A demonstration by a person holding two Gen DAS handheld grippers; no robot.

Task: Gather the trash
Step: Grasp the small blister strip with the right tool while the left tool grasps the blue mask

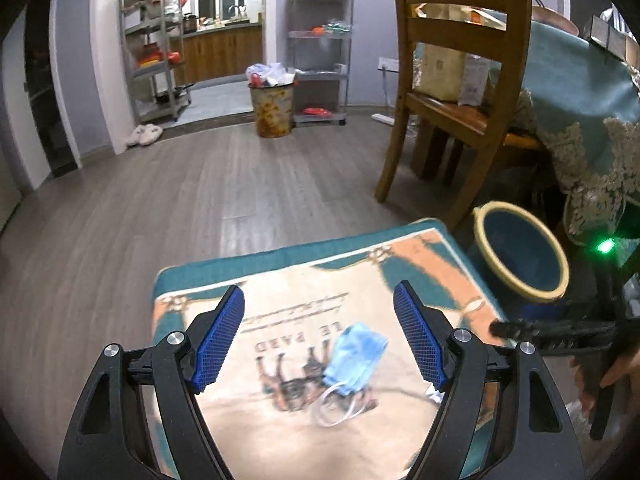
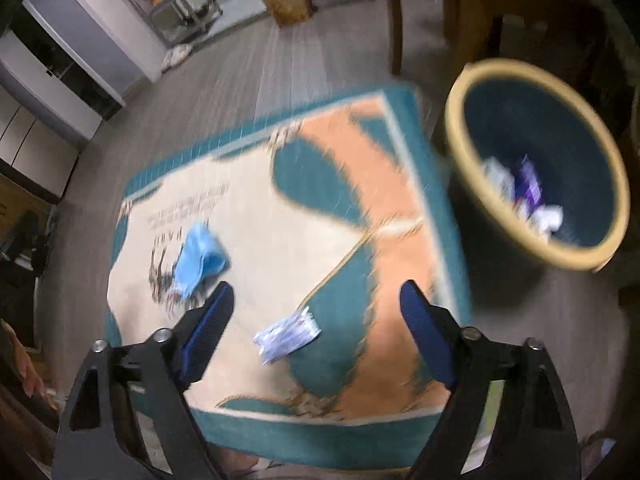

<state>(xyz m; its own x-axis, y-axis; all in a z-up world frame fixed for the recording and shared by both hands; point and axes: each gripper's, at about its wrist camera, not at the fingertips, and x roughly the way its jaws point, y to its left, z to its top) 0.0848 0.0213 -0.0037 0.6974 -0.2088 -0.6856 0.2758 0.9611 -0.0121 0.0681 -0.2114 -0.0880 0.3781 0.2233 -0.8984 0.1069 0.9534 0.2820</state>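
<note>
A crumpled blue face mask (image 1: 354, 358) lies on a patterned rug (image 1: 280, 280); my left gripper (image 1: 319, 336) hovers above it, open, with nothing between the blue pads. In the right wrist view the same mask (image 2: 200, 258) lies left of centre. A crinkled silvery wrapper (image 2: 286, 336) rests on the rug (image 2: 320, 160) between and below my right gripper (image 2: 316, 320), whose fingers stand open and apart from it. A dark blue bin with a yellow rim (image 2: 536, 164) stands off the rug's right edge and holds several scraps. The bin (image 1: 520, 254) also shows in the left wrist view.
A wooden chair (image 1: 452, 92) and a table with a teal lace-edged cloth (image 1: 580, 92) stand behind the bin. A second full trash can (image 1: 272, 104) stands far back by metal shelves (image 1: 320, 52). Grey wood floor (image 1: 160, 200) surrounds the rug. A hand (image 1: 604, 376) holds the right gripper's handle.
</note>
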